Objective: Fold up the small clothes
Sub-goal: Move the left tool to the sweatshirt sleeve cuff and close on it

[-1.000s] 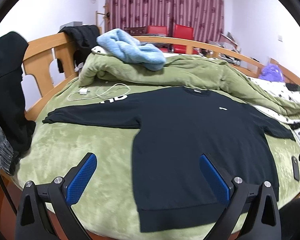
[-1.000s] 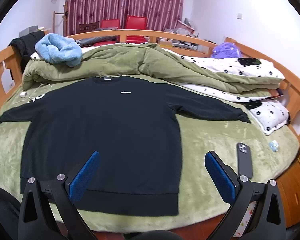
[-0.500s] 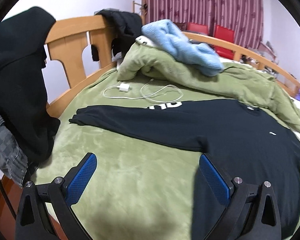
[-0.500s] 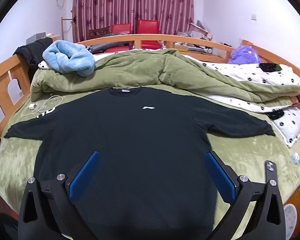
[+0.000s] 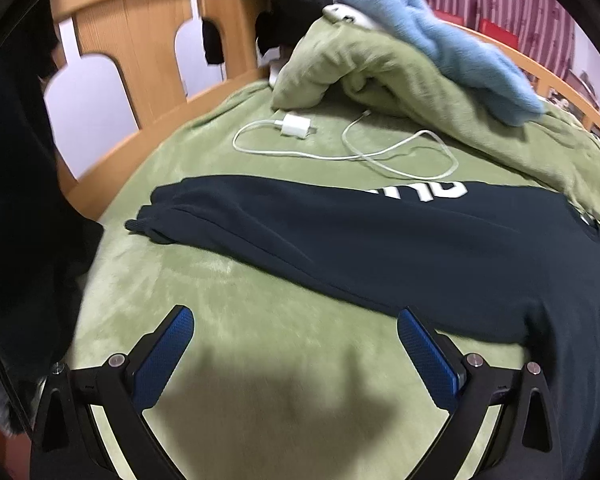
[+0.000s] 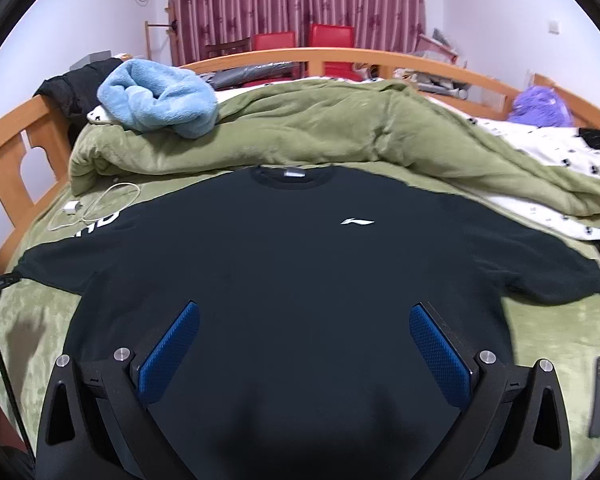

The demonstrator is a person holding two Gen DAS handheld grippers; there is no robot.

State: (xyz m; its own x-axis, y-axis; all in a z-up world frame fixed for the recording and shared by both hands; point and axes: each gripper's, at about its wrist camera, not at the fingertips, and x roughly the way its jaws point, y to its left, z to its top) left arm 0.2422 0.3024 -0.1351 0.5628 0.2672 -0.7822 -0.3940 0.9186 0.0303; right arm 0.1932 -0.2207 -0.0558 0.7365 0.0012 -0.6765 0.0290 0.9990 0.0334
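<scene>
Sweatshirt [image 6: 292, 272] lay flat, unfolded | left tool [image 5: 296, 344] swung toward its sleeve [image 5: 260, 216], wide, empty | right tool [image 6: 304, 340] advanced over torso, wide | first fold pending

Bedroom with a wooden-railed bed

Maroon patterned curtains [image 6: 296, 8] hang top centre between white walls [image 6: 500, 12]; red chairs [image 6: 300, 46] stand below, behind the orange wooden rail [image 6: 340, 56].
</scene>
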